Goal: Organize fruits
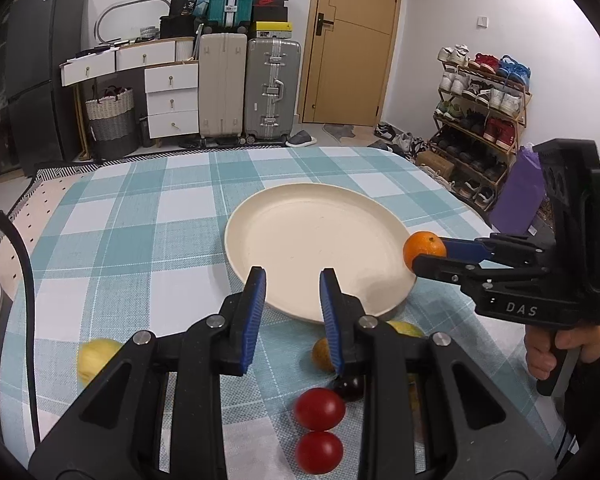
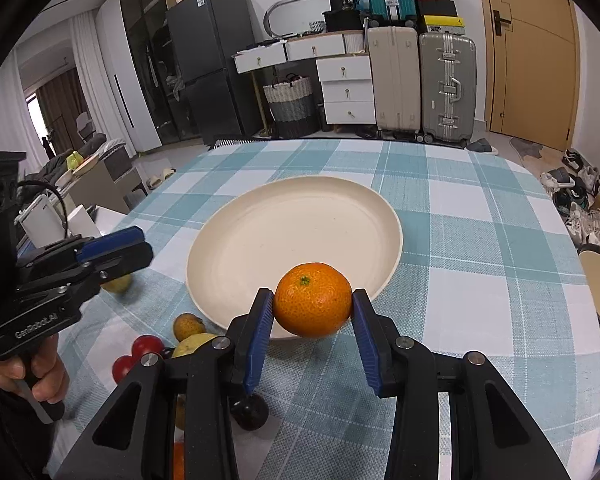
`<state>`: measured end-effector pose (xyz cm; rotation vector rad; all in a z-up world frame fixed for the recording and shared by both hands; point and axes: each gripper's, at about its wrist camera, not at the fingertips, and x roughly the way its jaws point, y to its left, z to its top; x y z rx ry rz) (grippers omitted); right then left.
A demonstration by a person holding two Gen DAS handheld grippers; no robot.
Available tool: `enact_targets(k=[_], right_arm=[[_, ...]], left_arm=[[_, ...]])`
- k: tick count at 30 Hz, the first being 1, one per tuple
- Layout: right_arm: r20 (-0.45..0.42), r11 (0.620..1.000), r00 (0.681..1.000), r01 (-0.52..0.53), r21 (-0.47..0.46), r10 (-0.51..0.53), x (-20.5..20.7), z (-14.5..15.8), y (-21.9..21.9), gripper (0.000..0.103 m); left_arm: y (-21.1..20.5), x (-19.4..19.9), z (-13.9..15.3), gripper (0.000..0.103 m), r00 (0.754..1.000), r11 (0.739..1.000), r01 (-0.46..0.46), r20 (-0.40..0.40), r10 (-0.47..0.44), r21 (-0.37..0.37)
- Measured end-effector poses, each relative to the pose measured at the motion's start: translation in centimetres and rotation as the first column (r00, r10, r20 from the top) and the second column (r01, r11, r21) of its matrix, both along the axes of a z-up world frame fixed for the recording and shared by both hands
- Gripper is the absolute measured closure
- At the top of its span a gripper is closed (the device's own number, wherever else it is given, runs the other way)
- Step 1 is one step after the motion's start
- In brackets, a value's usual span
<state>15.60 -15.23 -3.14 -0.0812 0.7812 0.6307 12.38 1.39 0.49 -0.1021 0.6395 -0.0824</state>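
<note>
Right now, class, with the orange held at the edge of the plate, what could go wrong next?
1. The right gripper pinches the round orange only at its sides, above the plate's near rim; released here, it might hit the rim and roll onto the table.
2. The left gripper hangs empty over the tomatoes and could nudge them away.

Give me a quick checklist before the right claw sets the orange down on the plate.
1. Grip: right claw shut on the orange, pads on both sides: ok.
2. Plate has nothing on it: ok.
3. Orange over the plate: at the near rim only, not the middle: not ok.
4. Left claw holds nothing: ok.
5. Left claw clear of the drop spot: its tips overlap the near rim in the left wrist view; height cannot tell.
6. Other fruit, such as the red tomatoes, off the plate: ok.
</note>
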Motion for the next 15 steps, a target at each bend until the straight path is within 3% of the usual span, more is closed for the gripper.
enact_targets(k=[8,12,14,15], right_arm=[[-0.02,1.0,1.0,-0.012,-0.02,0.012,1.1,-0.9,1.0,0.062],[-0.019,1.0,1.0,-0.015,-0.024,0.015,1.1,-1.1,1.2,0.062],[-0.014,1.0,1.0,-0.024,-0.019,0.024,1.0,-1.1,1.2,0.062],[-0.009,0.999,1.0,-0.026,-0.024,0.026,1.0,-1.1,1.3,0.062]], left_arm=[[0.4,-0.5,-0.5,0.076,1.0,1.0,0.002,-0.012,-0.002,-0.004],[0.1,-1.3,-0.6,0.057,1.0,1.0,0.0,0.001,0.0,-0.007],[-0.3,-1.8,-0.5,0.057,1.0,1.0,-0.008,0.001,0.008,0.004],[-0.4,-2.0,-0.5,0.051,1.0,1.0,-0.003,0.001,0.003,0.003]])
